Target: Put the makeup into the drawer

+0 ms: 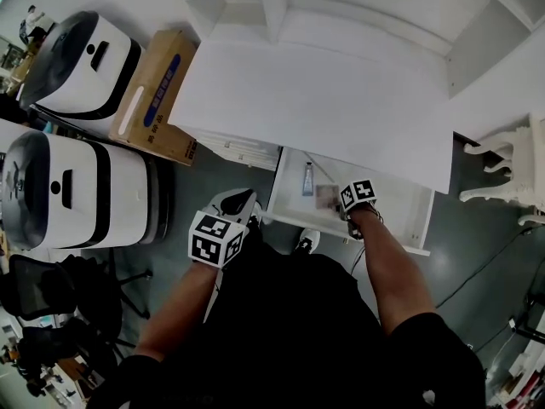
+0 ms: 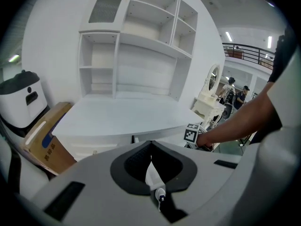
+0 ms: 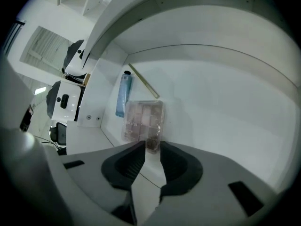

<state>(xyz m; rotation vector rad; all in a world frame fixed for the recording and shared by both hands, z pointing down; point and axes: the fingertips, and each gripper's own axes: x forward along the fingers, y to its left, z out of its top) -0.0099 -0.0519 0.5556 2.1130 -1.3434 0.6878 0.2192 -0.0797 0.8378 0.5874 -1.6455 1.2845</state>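
Observation:
An open white drawer (image 1: 400, 210) sticks out under the white desk (image 1: 324, 100). On its floor lie a blue tube (image 1: 308, 179) and a pinkish eyeshadow palette (image 1: 327, 197). My right gripper (image 1: 353, 207) reaches down into the drawer. In the right gripper view its jaws (image 3: 152, 149) stand slightly apart around the near edge of the palette (image 3: 143, 119), which rests flat on the drawer floor beside the blue tube (image 3: 123, 95) and a thin stick (image 3: 145, 81). My left gripper (image 1: 241, 201) hovers left of the drawer, shut (image 2: 153, 173) on a slim white makeup stick (image 2: 154, 182) with a dark tip.
Two white-and-black appliances (image 1: 81, 62) (image 1: 72, 190) and a cardboard box (image 1: 157, 92) stand left of the desk. White ornate furniture (image 1: 511, 164) stands at the right. A shelf unit (image 2: 136, 41) rises behind the desk. A black chair (image 1: 51, 305) is at the lower left.

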